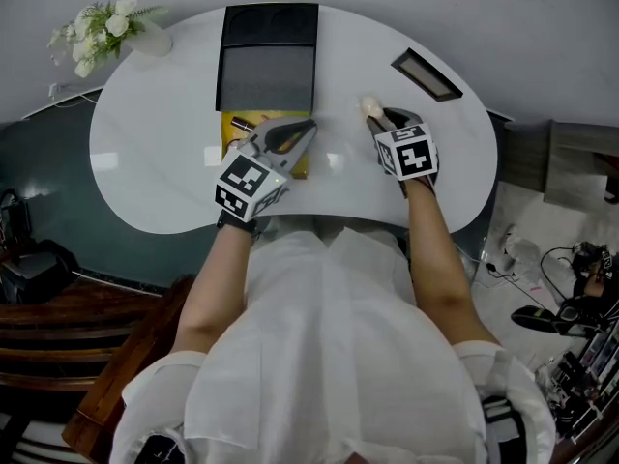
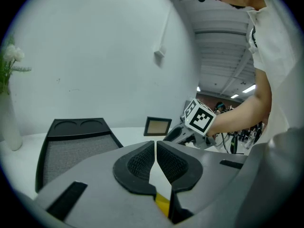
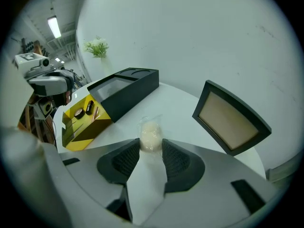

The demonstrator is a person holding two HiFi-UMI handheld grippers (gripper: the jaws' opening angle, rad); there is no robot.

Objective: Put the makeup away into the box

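At the far left edge of the white table stands a vase of white flowers. Toward the middle, at the back, lies a flat black case with a grey panel and two round recesses at its far end. Just in front of it, touching or nearly so, sits the open yellow box, with a few small dark makeup pieces and a slim stick lying inside. The left hand-held gripper hovers over this box, clenched: its ribbed pads meet at the tips with nothing between them, and yellow shows below the jaws. To the right, apart from the box, the right hand-held gripper points down at the table and grasps a cream makeup sponge in clear wrapping, the pad tips pressing its two sides while most of it pokes out ahead. Farther right and back stands a small dark-framed mirror.
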